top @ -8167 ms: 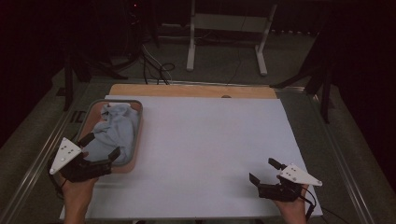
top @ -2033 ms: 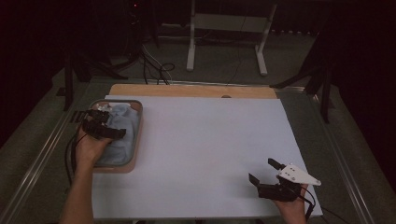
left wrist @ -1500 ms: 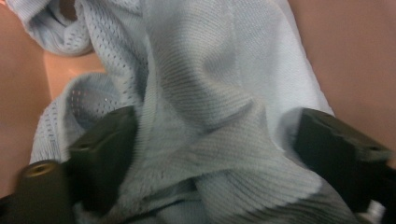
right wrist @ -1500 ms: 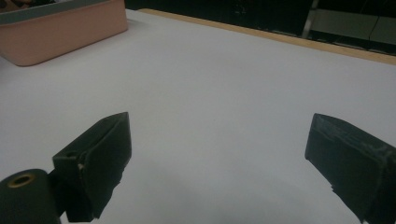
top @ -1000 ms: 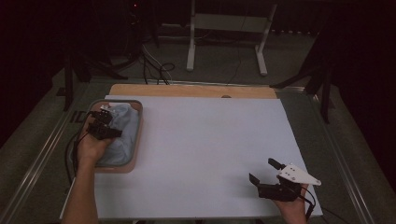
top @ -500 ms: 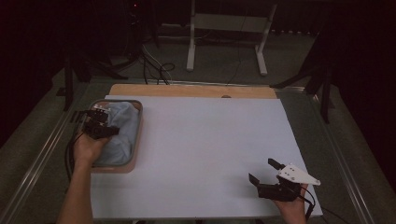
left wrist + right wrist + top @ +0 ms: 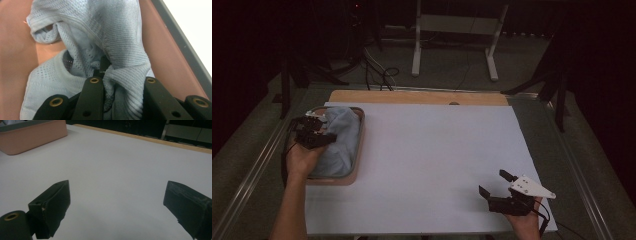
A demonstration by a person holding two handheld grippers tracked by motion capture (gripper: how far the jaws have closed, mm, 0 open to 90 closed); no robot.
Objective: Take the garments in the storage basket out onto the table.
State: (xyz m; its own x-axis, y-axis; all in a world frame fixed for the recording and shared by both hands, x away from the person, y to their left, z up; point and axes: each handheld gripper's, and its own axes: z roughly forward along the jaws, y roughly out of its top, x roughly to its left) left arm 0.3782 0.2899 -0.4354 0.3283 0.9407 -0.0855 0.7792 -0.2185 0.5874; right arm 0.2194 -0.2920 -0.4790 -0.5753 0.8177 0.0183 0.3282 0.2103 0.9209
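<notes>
Left tongs (image 7: 323, 131) over the far-left part of the table, inside the shallow salmon-pink rectangular tray w/ grey rim (image 7: 358, 150); jaws closed tight on a bunched fold of the light-blue knitted mesh cloth (image 7: 339, 140). In left gripper view: ribbed blue fabric (image 7: 120, 50) pinched betw. the two black jaws at bottom, pulled up into a peak toward the lens, rest of it draping down onto the pink tray floor (image 7: 15, 50); a looser perforated section to the left, a hem edge curling at top left. Tray's grey rim (image 7: 180, 42) running diagonally at right, white surface beyond it. Cloth otherwise lying heaped in the tray, covering most of it, none of it over the rim on the white side as far as visible. Left hand (image 7: 302, 157) behind the tongs, forearm coming in from bottom edge. Right tongs (image 7: 494, 182) near the table's near-right corner, low over the large white sheet covering the table (image 7: 437, 160), well apart from the tray; jaws spread wide, nothing betw. them. In right gripper view: both black jaw tips far apart over bare white sheet (image 7: 112, 182), tray's pink outer wall (image 7: 32, 137) at top left in the distance. Strip of bare light-wood tabletop (image 7: 417, 97) along the far edge of the sheet.
</notes>
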